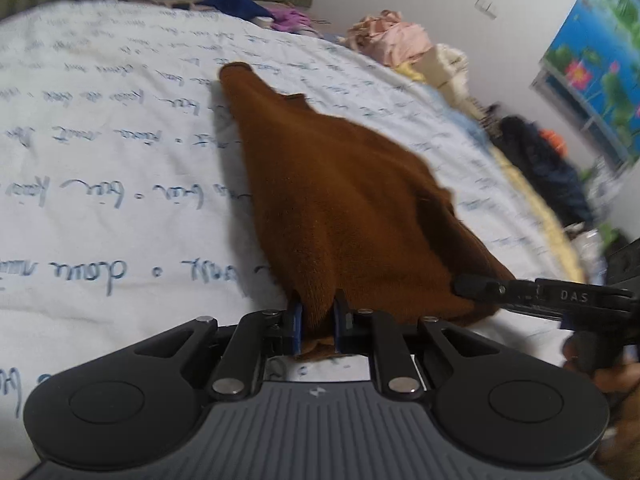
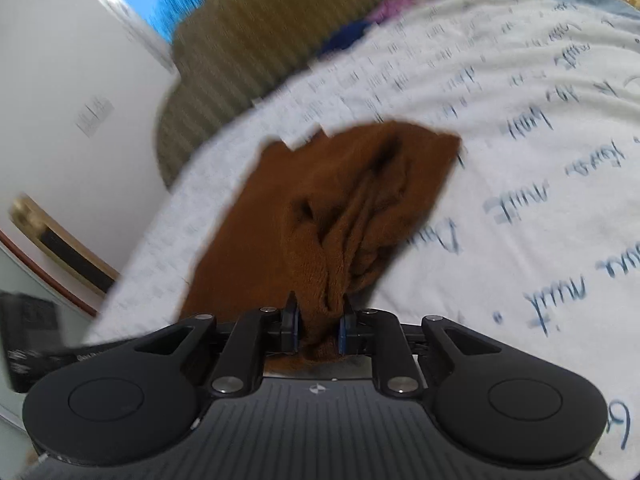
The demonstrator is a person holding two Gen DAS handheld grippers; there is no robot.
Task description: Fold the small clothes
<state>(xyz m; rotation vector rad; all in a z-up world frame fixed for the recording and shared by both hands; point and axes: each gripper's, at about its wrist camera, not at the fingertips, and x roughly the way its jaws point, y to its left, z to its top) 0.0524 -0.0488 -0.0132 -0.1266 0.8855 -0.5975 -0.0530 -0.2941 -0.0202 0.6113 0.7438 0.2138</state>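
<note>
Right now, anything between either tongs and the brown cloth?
Nothing visible. The left tongs are already shut on the near edge of the brown cloth, and the right tongs are shut on a bunched edge of it. The rest of the cloth lies on the sheet, with nothing on top of it.

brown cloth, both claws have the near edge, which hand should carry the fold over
Left, probably. The left claw pinches a flat edge of the brown cloth, which runs smooth toward its far tip. The right claw grips a bunched, wrinkled wad, so it better serves as anchor.
</note>
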